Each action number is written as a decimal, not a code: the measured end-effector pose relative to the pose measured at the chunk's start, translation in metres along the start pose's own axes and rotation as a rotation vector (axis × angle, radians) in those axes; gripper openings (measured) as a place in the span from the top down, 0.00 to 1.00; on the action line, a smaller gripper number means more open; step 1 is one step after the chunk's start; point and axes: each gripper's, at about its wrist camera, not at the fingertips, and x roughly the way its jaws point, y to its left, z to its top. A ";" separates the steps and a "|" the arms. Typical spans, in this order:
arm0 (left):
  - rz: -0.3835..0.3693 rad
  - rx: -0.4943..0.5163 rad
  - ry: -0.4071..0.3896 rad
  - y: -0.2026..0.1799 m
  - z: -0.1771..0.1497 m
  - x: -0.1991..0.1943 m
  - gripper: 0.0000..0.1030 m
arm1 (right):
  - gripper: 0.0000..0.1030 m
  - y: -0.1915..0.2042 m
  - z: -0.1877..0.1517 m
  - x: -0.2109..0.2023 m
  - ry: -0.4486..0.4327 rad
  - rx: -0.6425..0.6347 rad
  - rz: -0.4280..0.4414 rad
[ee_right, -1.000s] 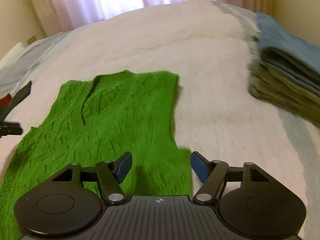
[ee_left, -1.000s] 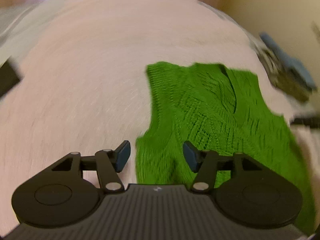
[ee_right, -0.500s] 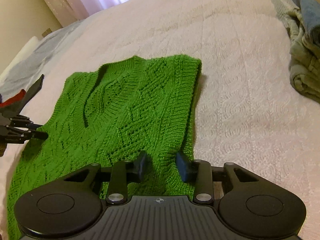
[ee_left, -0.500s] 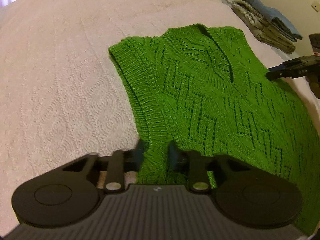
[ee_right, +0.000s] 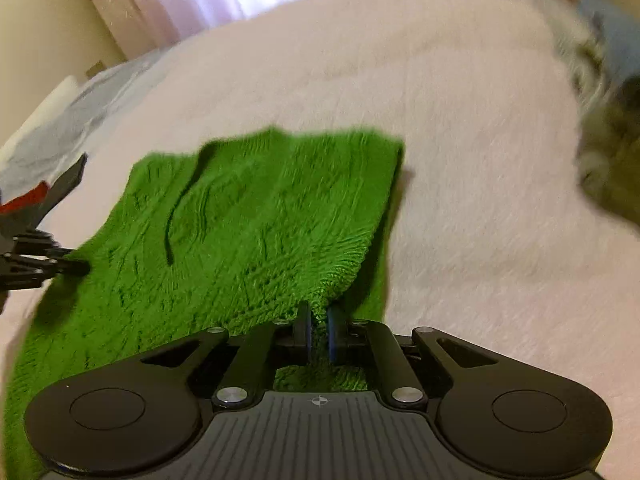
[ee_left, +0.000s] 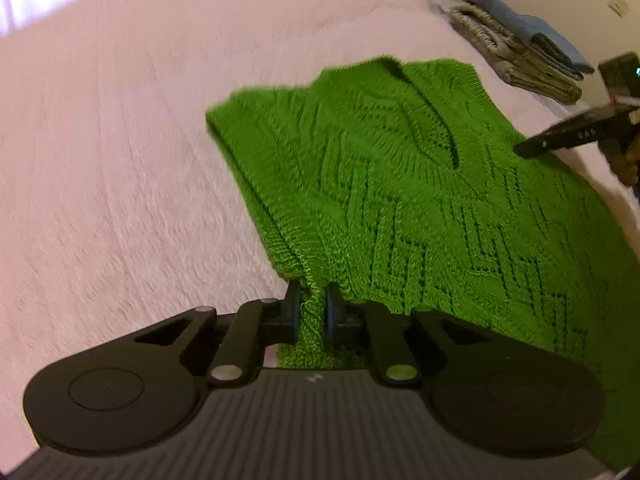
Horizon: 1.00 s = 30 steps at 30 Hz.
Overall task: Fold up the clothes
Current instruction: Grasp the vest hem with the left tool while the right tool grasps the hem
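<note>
Two grippers, left gripper [ee_left: 313, 307] and right gripper [ee_right: 318, 334], pinch one green sweater [ee_left: 400, 200].

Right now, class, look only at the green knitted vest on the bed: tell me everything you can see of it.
The green vest is a sleeveless knit with a V neck, ribbed edges and an openwork zigzag pattern. It looks like soft, chunky yarn. It lies spread front up on the pale bedspread, neck pointing away. The left gripper pinches one side edge and the right gripper pinches the opposite edge; the knit bunches up between the pads.
</note>
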 end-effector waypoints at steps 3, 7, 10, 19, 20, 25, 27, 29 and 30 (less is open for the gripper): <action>0.038 -0.062 -0.063 0.005 -0.006 -0.008 0.91 | 0.95 -0.008 -0.005 -0.003 -0.036 0.052 -0.061; 0.082 -0.124 -0.013 0.009 -0.014 0.014 0.85 | 0.91 -0.010 -0.009 0.012 0.024 0.075 -0.053; 0.066 -0.197 -0.017 0.018 -0.005 0.006 0.77 | 0.45 -0.013 0.000 -0.003 -0.017 0.119 -0.007; 0.050 -0.442 -0.154 0.067 0.053 0.010 0.42 | 0.46 -0.030 0.048 0.024 -0.106 0.247 0.011; 0.061 -0.435 -0.146 0.068 0.060 0.020 0.40 | 0.46 -0.032 0.053 0.032 -0.112 0.268 0.009; 0.031 -0.480 -0.142 0.076 0.076 0.062 0.80 | 0.91 -0.040 0.067 0.064 -0.120 0.359 0.075; 0.037 -0.441 -0.197 0.070 0.080 0.056 0.94 | 0.91 -0.026 0.072 0.060 -0.155 0.251 0.044; 0.081 -0.388 -0.261 0.064 0.083 0.047 0.94 | 0.91 -0.024 0.073 0.064 -0.154 0.227 -0.012; 0.113 -0.369 -0.283 0.064 0.084 0.045 0.94 | 0.91 -0.023 0.074 0.067 -0.152 0.217 -0.041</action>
